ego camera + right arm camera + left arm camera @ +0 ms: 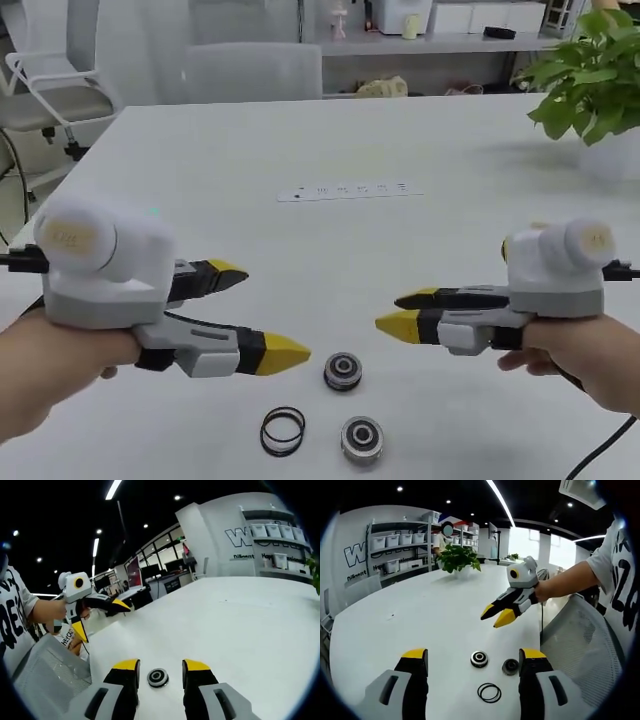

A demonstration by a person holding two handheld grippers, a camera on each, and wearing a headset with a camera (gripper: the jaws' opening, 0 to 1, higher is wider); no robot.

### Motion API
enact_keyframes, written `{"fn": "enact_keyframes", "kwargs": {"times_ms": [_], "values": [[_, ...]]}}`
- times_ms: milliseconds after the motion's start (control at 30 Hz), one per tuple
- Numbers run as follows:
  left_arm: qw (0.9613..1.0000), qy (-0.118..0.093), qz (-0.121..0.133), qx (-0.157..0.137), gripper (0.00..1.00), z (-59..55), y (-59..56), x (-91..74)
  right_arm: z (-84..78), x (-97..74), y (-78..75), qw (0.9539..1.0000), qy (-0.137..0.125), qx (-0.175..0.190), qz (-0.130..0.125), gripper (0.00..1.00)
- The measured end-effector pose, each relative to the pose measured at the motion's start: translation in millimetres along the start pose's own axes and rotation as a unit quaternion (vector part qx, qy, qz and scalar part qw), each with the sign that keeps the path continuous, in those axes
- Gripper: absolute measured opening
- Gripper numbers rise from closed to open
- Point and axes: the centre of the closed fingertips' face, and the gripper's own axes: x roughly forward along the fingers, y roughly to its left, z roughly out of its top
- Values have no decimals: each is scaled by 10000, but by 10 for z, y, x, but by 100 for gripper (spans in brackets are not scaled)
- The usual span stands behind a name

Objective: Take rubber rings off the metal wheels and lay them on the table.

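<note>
Two metal wheels [343, 370] [361, 440] lie on the white table [330, 150] near its front edge. Beside them lie two overlapping black rubber rings [282, 430]. My left gripper [265, 312] hovers open, left of the wheels and above the table. My right gripper [392, 312] is open too, up and to the right of the wheels, holding nothing. In the left gripper view, both wheels [479, 658] [510, 666] and the rings [489, 692] lie between the open left gripper [474, 655]. In the right gripper view, one wheel [158, 677] sits between the right gripper [161, 666].
A potted plant [590, 80] stands at the table's far right. A power strip [345, 190] lies flat at mid-table. Chairs [60, 100] stand past the far left edge, and shelves [430, 40] line the back wall. A cable [600, 455] trails from the right gripper.
</note>
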Motion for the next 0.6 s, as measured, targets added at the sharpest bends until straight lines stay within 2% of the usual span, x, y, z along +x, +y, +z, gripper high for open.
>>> {"fn": "enact_keyframes", "kwargs": {"times_ms": [333,600], "values": [[9998,120,-144,69,70,-44,-28,134,-98,21,-46,9999,100,-77,7,33],[9996,123,-240,32,68,-54,-46,248,-193,67,-44,9995,240,-202,53,33]]}}
